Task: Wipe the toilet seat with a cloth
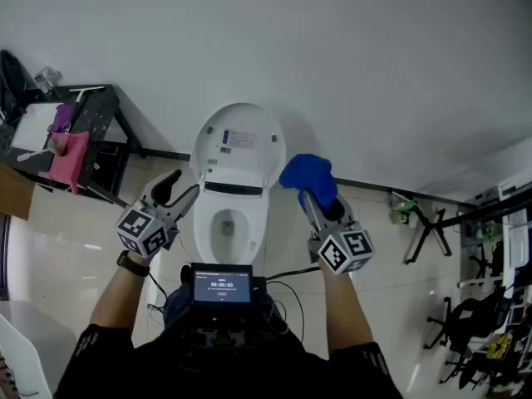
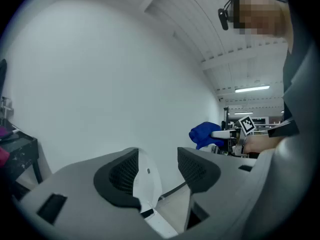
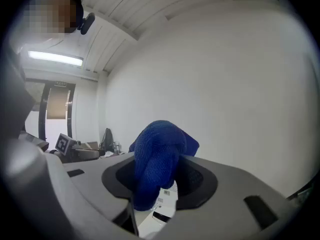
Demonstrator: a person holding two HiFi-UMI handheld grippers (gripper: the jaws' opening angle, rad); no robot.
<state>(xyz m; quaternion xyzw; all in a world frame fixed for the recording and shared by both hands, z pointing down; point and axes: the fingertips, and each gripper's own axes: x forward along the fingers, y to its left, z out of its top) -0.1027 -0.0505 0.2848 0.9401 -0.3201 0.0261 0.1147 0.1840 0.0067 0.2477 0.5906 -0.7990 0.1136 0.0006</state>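
At the far left a black rack (image 1: 100, 131) carries a pink rag (image 1: 68, 158), well apart from the job. Next comes the left gripper (image 1: 177, 191), held just beside the toilet's (image 1: 214, 248) left flank. Its jaws stand apart with nothing between them; in the left gripper view (image 2: 157, 169) only the white lid (image 2: 145, 179) shows through the gap, some way beyond.

In the middle, the lid (image 1: 237, 144) is raised against the wall and the seat (image 1: 252, 223) lies down round the bowl, bare and untouched by either tool. (A small screen (image 1: 222, 285) sits on the person's chest below it.)

To the right, the right gripper (image 1: 314, 199) is clenched on the blue cloth (image 1: 309, 175), which bunches up out of the jaw tips in a loose wad. The right gripper view (image 3: 160, 184) shows the cloth (image 3: 157, 164) pinched between both pads, hanging a little below them. It is off the toilet's right edge, level with the lid's lower part, and not in contact with anything.

I judge this to be the approach: cloth in hand, wiping not yet begun. The next move calls for bringing the right gripper down and leftward until the wad presses on the seat ring, then sweeping it round. The grip should be kept firm, since the loose bundle could drag out under friction.
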